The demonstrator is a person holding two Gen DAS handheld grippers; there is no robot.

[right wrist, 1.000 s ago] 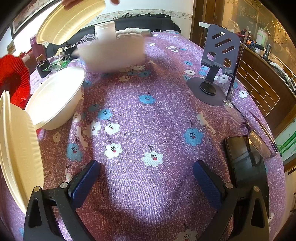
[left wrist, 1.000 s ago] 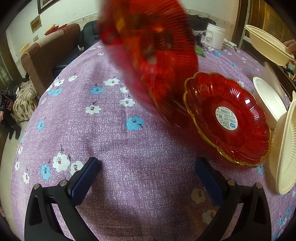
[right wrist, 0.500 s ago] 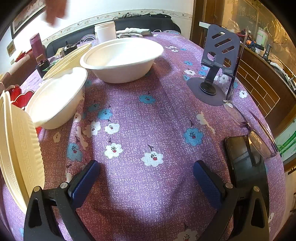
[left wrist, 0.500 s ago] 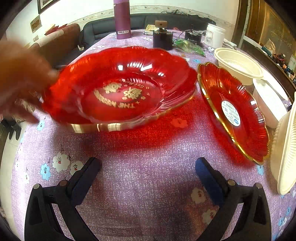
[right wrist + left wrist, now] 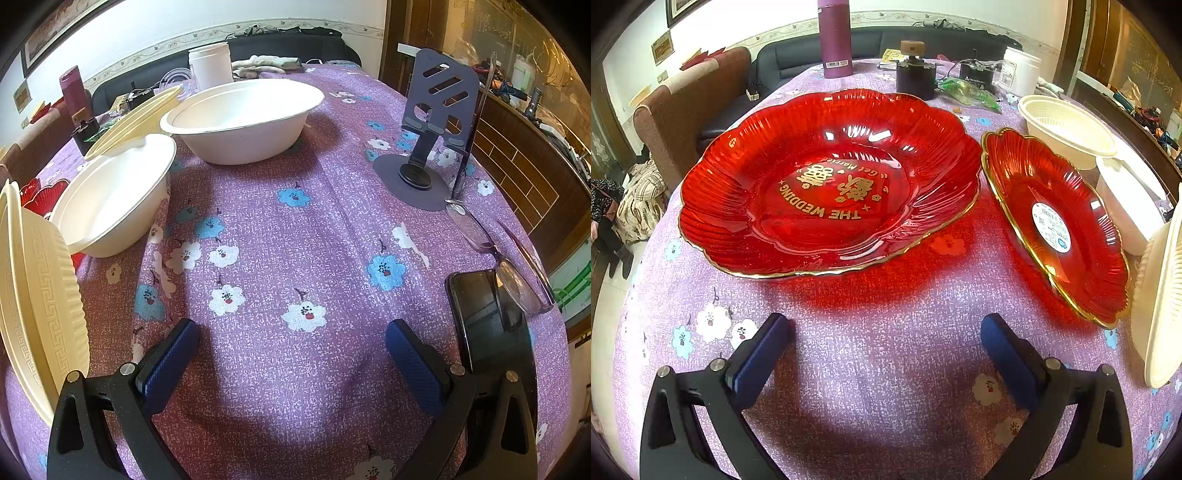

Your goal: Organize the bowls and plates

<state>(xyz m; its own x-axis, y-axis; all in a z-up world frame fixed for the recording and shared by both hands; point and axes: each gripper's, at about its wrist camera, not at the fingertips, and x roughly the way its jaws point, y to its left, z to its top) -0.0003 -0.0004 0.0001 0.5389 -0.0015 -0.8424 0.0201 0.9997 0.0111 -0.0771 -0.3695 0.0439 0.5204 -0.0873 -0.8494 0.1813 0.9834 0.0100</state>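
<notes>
Left wrist view: the left gripper (image 5: 884, 343) hovers low over a purple flowered tablecloth (image 5: 886, 369), its blue-padded jaws spread wide with nothing between them. Just ahead lies a large red plate (image 5: 829, 181) with a gold rim and gold lettering, flat on the cloth. To its right a smaller red plate (image 5: 1058, 225) tilts up, leaning toward a cream plate (image 5: 1161, 306) standing on edge at the frame's right. Behind them sit two white bowls (image 5: 1067, 129). A purple flask (image 5: 834, 37), a dark sofa (image 5: 798, 55) and a brown chair (image 5: 679, 107) line the far side.

Right wrist view: the right gripper (image 5: 291, 345) also stands wide open and empty over the cloth. A wide white bowl (image 5: 240, 118) sits ahead, a second white bowl (image 5: 110, 195) tilted at left, the cream plate at the left edge. At right are a grey phone stand (image 5: 428, 129), glasses (image 5: 498, 254) and a phone (image 5: 491, 325)
</notes>
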